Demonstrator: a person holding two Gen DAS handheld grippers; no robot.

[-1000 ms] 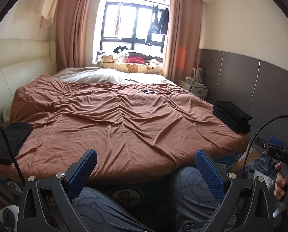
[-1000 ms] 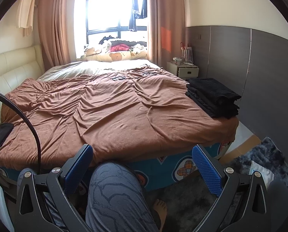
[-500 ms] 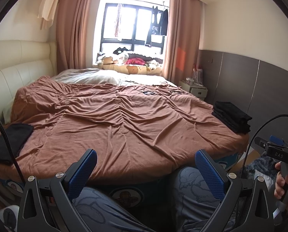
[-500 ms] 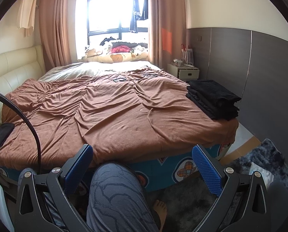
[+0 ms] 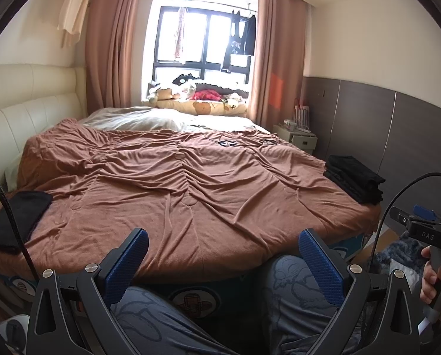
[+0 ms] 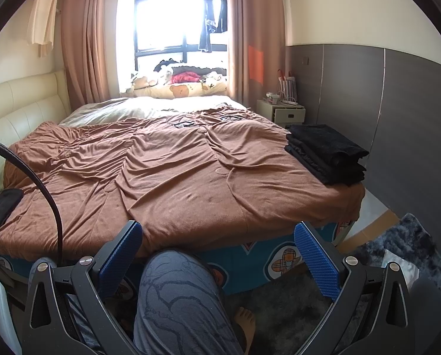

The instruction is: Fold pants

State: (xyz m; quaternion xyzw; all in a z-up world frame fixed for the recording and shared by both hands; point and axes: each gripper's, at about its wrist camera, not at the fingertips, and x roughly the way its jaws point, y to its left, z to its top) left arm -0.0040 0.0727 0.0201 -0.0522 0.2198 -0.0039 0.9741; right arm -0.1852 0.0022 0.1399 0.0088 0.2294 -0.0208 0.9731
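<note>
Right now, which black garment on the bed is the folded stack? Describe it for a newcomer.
Start at the bed's brown rumpled bedspread and go to its right edge, near the grey wall panel. The neat stack of folded black garments sits there; the other black cloth lies single and flat at the left edge.

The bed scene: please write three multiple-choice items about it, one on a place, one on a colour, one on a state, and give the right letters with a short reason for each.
1. Where does the stack of folded black clothes lie?
A. at the right edge of the bed
B. on the nightstand
C. on the floor rug

2. What colour is the blanket that covers the bed?
A. blue
B. brown
C. white

3. In what state is the left hand-held gripper?
A. shut on black cloth
B. shut on nothing
C. open, holding nothing

Answers: 1 A, the stack rests on the blanket at the bed's right edge. 2 B, the blanket is brown in both views. 3 C, its blue fingers stand wide apart with nothing between them.
</note>
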